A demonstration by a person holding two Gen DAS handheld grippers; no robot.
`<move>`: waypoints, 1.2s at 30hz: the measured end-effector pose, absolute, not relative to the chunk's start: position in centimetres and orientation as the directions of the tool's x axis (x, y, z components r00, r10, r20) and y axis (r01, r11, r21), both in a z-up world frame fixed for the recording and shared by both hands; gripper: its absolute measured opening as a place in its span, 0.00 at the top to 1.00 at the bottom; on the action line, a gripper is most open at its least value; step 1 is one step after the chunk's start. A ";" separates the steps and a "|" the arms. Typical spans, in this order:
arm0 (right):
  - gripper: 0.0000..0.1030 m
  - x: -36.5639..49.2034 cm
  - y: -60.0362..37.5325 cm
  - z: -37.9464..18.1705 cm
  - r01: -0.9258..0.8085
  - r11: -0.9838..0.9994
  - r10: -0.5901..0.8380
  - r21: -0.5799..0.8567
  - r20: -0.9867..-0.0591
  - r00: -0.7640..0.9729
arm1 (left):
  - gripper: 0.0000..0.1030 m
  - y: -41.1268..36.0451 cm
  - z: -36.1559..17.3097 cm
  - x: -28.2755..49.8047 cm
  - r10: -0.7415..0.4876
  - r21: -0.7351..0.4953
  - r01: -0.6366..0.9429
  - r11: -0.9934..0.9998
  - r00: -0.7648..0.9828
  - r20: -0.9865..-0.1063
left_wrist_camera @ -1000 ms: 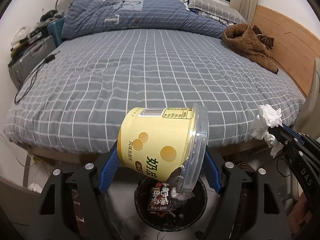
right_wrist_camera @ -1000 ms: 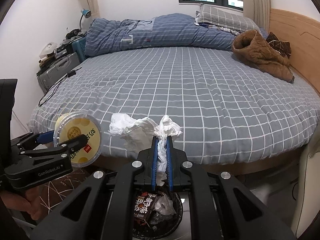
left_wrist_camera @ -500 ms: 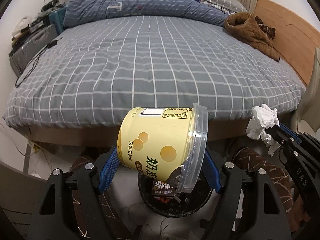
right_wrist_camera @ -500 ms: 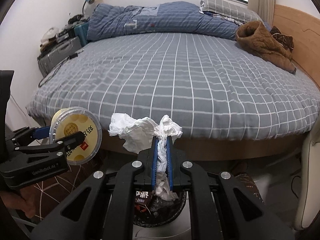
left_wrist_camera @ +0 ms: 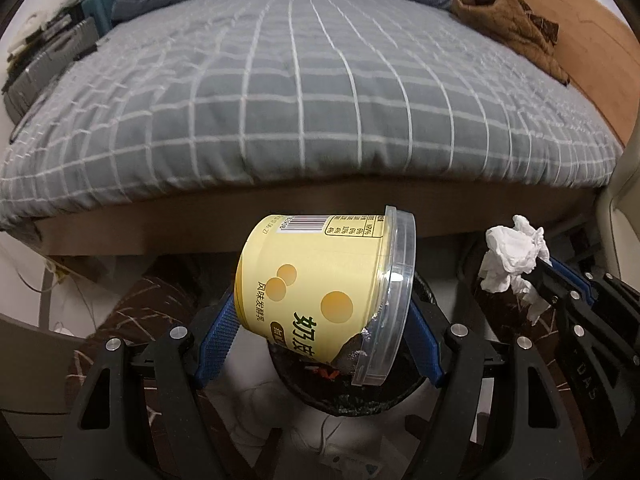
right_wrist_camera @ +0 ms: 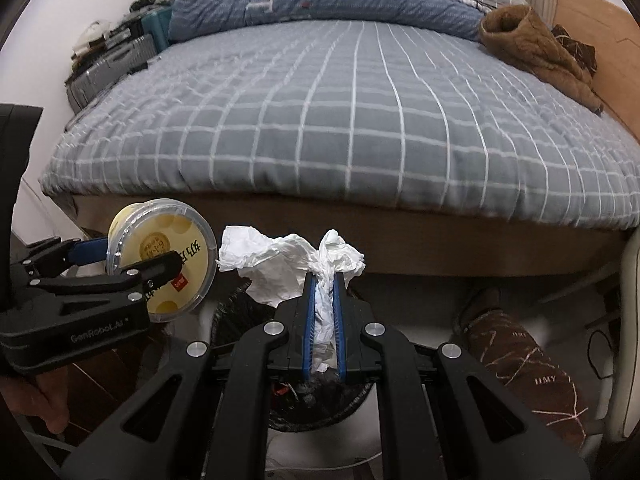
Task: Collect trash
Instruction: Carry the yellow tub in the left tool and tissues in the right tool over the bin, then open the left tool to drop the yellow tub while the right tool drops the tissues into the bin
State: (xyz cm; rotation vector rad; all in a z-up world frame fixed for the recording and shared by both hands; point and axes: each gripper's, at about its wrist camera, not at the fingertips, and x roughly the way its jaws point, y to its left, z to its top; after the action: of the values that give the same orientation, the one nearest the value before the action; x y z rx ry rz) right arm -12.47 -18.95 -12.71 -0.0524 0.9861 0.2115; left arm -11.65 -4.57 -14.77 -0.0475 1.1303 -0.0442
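Judging by both views, collection is nearly done: a yellow tub (left_wrist_camera: 320, 288) is clamped in the wide-set left gripper (left_wrist_camera: 316, 340) and a tissue (right_wrist_camera: 296, 264) pinched in the right gripper (right_wrist_camera: 323, 312), both above the bin (left_wrist_camera: 360, 400), release still pending.

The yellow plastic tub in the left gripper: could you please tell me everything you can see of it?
The round yellow plastic tub has a clear plastic lid still on. Its wall carries darker yellow circles, Chinese lettering, a barcode and a nutrition table; a dark torn patch shows near the lid's rim. It lies on its side, lid toward the right in the left wrist view, clamped across base and lid by the left gripper's blue pads. It hangs above the black trash bin, in front of the bed's edge.
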 end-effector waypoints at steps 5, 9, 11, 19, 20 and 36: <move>0.92 -12.2 -20.6 -13.7 -0.167 0.984 0.134 0.054 -0.844 0.520 | 0.29 -6.4 -16.8 -10.9 -0.076 -0.061 0.050 0.997 0.387 -0.919; 0.92 -12.0 -21.6 -14.2 -0.141 0.988 0.126 0.061 -0.850 0.512 | 0.29 -7.3 -17.8 -10.6 -0.090 -0.069 0.070 0.995 0.369 -0.925; 0.92 -12.0 -21.8 -14.5 -0.135 0.989 0.124 0.064 -0.854 0.505 | 0.28 -7.6 -18.1 -10.5 -0.097 -0.075 0.076 0.994 0.363 -0.927; 0.92 -11.3 -21.6 -15.2 -0.126 0.989 0.130 0.078 -0.865 0.484 | 0.07 -7.4 -19.2 -10.3 -0.069 -0.041 0.079 0.996 0.386 -0.920; 0.92 -11.2 -21.4 -15.3 -0.128 0.989 0.132 0.079 -0.867 0.481 | 0.06 -7.1 -19.3 -10.3 -0.064 -0.037 0.078 0.996 0.385 -0.921; 0.92 -9.5 -15.4 -16.7 -0.220 0.971 0.185 0.097 -0.887 0.424 | 0.06 -0.6 -18.7 -11.1 0.000 -0.014 -0.033 0.999 0.397 -0.918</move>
State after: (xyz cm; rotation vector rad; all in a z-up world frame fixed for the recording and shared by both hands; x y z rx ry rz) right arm -9.47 -15.37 -16.67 -0.0358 1.1043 0.2533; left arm -11.06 -0.55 -18.67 -0.0315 1.1620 0.0207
